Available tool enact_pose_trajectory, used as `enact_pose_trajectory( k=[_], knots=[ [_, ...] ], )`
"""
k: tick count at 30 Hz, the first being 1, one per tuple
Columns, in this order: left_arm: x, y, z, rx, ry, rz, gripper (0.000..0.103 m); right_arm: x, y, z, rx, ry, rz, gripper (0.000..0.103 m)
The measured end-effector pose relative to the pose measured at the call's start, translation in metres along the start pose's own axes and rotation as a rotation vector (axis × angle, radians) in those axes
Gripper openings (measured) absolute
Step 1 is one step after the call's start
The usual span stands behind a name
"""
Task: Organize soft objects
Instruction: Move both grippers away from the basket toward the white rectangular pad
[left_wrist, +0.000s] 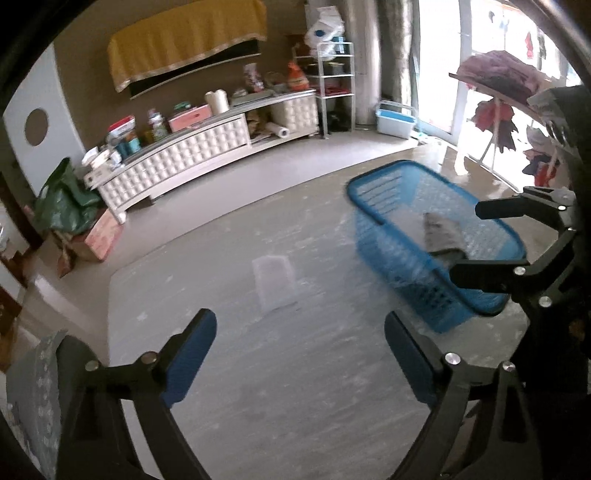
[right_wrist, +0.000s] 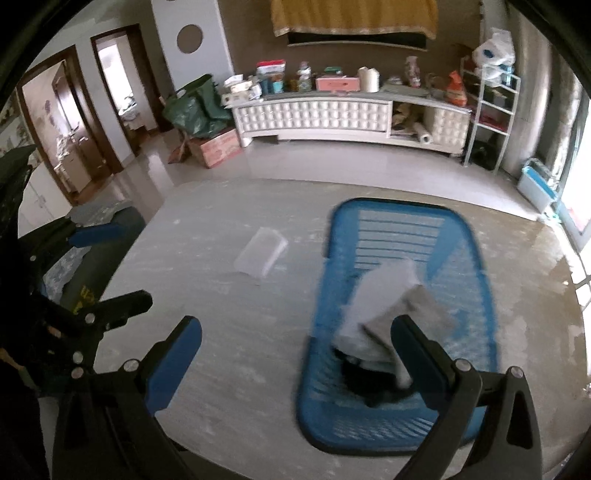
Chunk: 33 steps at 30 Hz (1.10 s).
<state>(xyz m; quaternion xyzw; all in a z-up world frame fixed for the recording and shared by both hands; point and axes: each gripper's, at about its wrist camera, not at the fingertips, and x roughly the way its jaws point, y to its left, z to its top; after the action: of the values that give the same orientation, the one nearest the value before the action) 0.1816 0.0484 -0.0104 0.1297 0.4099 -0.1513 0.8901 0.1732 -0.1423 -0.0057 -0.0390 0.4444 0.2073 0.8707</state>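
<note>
A blue plastic basket (left_wrist: 373, 192) stands on the grey table at the right; it also shows in the right wrist view (right_wrist: 476, 280). Inside lie folded soft pieces: a grey cloth (left_wrist: 441, 232), and in the right wrist view a pale cloth (right_wrist: 380, 291), a grey-brown one (right_wrist: 424, 310) and something dark (right_wrist: 362, 380) beneath. My left gripper (left_wrist: 301, 363) is open and empty above the bare table, left of the basket. My right gripper (right_wrist: 295, 365) is open and empty, its right finger over the basket's near end. It also shows at the right in the left wrist view (left_wrist: 465, 240).
A small clear plastic lid or tray (right_wrist: 260, 253) lies on the table (left_wrist: 295, 387) left of the basket. A dark patterned item (right_wrist: 107, 236) sits at the table's left edge. Beyond are a white TV cabinet (right_wrist: 314, 118), shelves (right_wrist: 491, 110) and a clothes rack (left_wrist: 498, 92).
</note>
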Motion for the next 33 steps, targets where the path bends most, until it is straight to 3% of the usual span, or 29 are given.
enact_pose_trajectory(
  k=[4, 15, 22, 33],
  knots=[
    [-0.001, 0.031, -0.016, -0.050, 0.010, 0.026, 0.103, 0.026, 0.017, 0.011, -0.007, 0.025, 0.022, 0.103],
    [0.027, 0.102, -0.057, -0.195, 0.074, 0.074, 0.103, 0.096, 0.060, 0.033, -0.040, 0.133, 0.053, 0.103],
    [0.074, 0.135, -0.073, -0.239, 0.136, 0.103, 0.103, 0.161, 0.064, 0.034, 0.000, 0.223, 0.044, 0.103],
    [0.140, 0.172, -0.081, -0.311, 0.194, 0.100, 0.103, 0.229, 0.065, 0.047, 0.063, 0.266, -0.038, 0.103]
  ],
)
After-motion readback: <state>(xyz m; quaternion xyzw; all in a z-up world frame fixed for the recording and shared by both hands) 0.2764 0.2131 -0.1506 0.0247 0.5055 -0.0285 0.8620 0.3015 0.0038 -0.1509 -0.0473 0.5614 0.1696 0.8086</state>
